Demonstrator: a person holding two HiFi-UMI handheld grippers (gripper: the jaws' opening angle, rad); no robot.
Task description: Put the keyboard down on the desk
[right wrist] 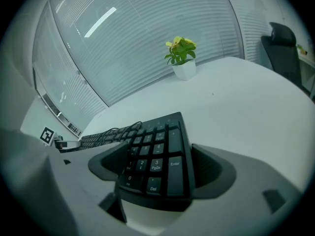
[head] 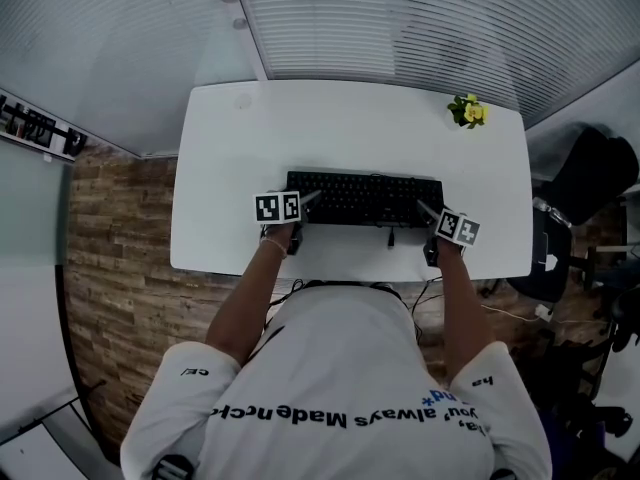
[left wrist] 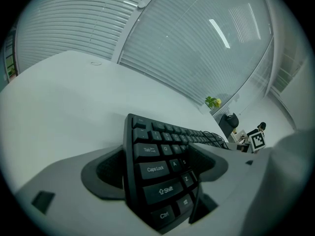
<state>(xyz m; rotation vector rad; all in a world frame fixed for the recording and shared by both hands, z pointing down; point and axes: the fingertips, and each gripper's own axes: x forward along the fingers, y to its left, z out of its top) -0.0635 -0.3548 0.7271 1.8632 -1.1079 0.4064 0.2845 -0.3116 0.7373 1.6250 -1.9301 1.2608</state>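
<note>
A black keyboard [head: 365,198] stretches across the front half of the white desk [head: 350,128]. Each end of it is held by a gripper. My left gripper [head: 305,204] is shut on the left end, and in the left gripper view the keyboard [left wrist: 147,171] fills the gap between the grey pads [left wrist: 106,170] at the Caps Lock and Shift keys. My right gripper [head: 428,212] is shut on the number-pad end of the keyboard [right wrist: 162,156]. I cannot tell whether the keyboard touches the desk. A dark cable [right wrist: 115,132] lies over its keys.
A small potted plant [head: 467,112] with yellow flowers [right wrist: 181,53] stands at the desk's back right corner. A black office chair [head: 590,183] is just off the desk's right edge. Window blinds [head: 400,18] run behind the desk. Wooden floor [head: 110,268] lies to the left.
</note>
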